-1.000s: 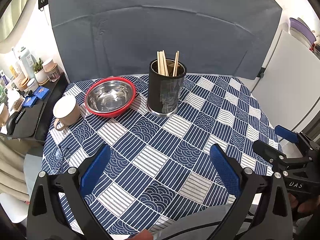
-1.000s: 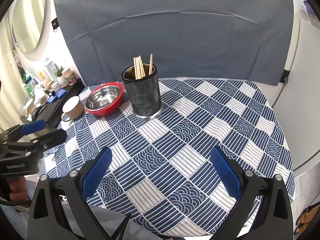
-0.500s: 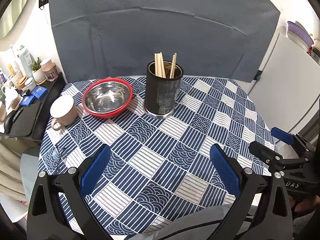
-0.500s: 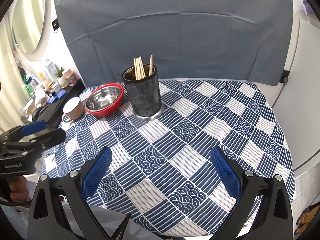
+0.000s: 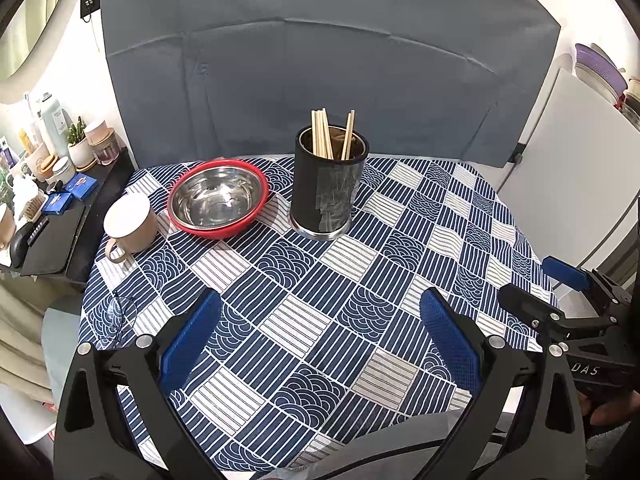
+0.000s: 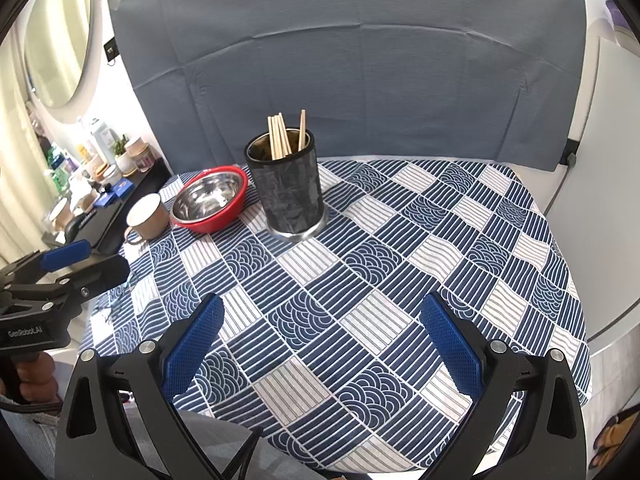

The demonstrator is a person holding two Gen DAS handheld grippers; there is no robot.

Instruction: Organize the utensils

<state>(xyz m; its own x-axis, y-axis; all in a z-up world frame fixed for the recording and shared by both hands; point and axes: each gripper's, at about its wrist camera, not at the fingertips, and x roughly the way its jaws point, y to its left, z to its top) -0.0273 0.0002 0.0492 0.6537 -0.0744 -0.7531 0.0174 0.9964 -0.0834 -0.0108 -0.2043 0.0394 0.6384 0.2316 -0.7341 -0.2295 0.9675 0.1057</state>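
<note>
A black cylindrical holder [image 5: 328, 192] [image 6: 289, 192] stands upright at the back middle of the table, with several wooden chopsticks [image 5: 322, 133] [image 6: 278, 136] sticking out of it. My left gripper [image 5: 320, 328] hangs open above the table's near edge, nothing between its blue pads. My right gripper [image 6: 320, 326] is open too, also empty and well short of the holder. Each gripper shows in the other's view: the right one [image 5: 540, 280] at the table's right edge, the left one [image 6: 84, 258] at its left edge.
A red bowl with a steel inside [image 5: 218, 199] [image 6: 210, 198] sits left of the holder, a beige mug [image 5: 130, 226] [image 6: 147, 216] further left. The blue patterned tablecloth [image 5: 360, 280] covers the table. A cluttered side shelf [image 5: 52, 200] stands at the left; a grey backdrop behind.
Both grippers have drawn back and risen slightly from the table, so the holder and bowl look a little farther. Both stay open.
</note>
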